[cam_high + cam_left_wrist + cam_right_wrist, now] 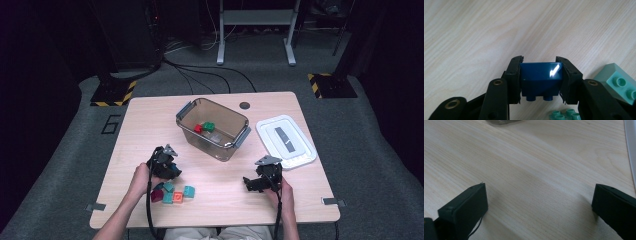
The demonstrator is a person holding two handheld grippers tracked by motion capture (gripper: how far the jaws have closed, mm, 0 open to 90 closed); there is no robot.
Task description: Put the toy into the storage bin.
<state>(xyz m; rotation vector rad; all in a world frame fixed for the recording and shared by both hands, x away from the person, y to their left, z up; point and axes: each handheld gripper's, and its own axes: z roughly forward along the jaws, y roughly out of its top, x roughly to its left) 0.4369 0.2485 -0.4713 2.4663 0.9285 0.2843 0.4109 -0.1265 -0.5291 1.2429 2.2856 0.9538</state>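
Wooden bench, pale grain, carries everything. On its far half, a clear plastic bin w/ grey end handles, lid off; inside it a red block & a green block, touching. White lid lies flat just right of the bin, grey strip across its top.

Near edge, left: small heap of blocks, teal, orange & dark red, packed together. In the left gripper view two mint-teal ones from it sit just right of and below the jaws, one a sloped block.

Left gripper is right at the far side of that heap, in the person's left hand. Its jaws are part closed, pads pressed flat on both sides of a dark blue block, studs facing the camera; can't tell whether it's lifted off the bench.

Right gripper is held low over bare bench near the lid's front corner, well apart from the heap. Jaws wide apart, nothing btwn them, just wood grain; bin's base edge shows at top of the right gripper view.
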